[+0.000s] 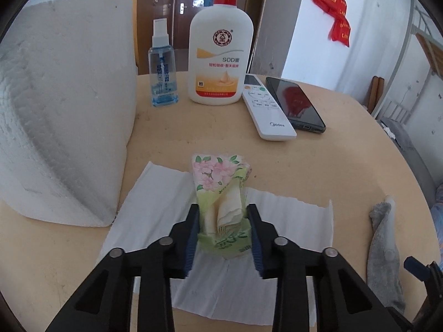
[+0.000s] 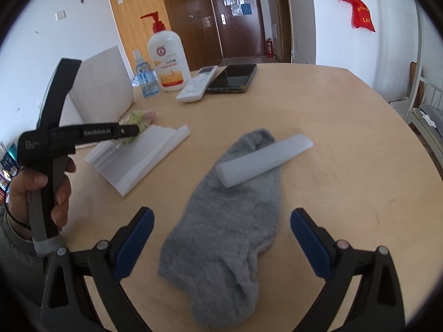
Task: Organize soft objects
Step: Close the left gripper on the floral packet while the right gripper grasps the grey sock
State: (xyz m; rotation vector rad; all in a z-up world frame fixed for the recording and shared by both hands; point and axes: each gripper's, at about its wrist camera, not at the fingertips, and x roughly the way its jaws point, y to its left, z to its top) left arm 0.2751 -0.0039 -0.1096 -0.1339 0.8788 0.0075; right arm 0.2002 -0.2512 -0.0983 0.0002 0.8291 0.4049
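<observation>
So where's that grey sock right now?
The grey sock lies flat on the round table, just ahead of the open right hand-held gripper, with a white plastic strip resting across its far end.

A lived-in dorm-style room: a metal bunk bed (image 1: 420, 55) at three o'clock, wooden door (image 2: 235, 16) at twelve, lotion bottle (image 1: 220, 55) and remote (image 1: 265, 108) on the worktop (image 2: 346, 166).

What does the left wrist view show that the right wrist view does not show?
Only the left wrist view shows the left tongs closed on the tissue pack, pads pressing its sides. Only the right wrist view shows the open right tongs over the whole grey sock, and the hand. Both show the lotion bottle, remote, phone and paper sheet.
</observation>
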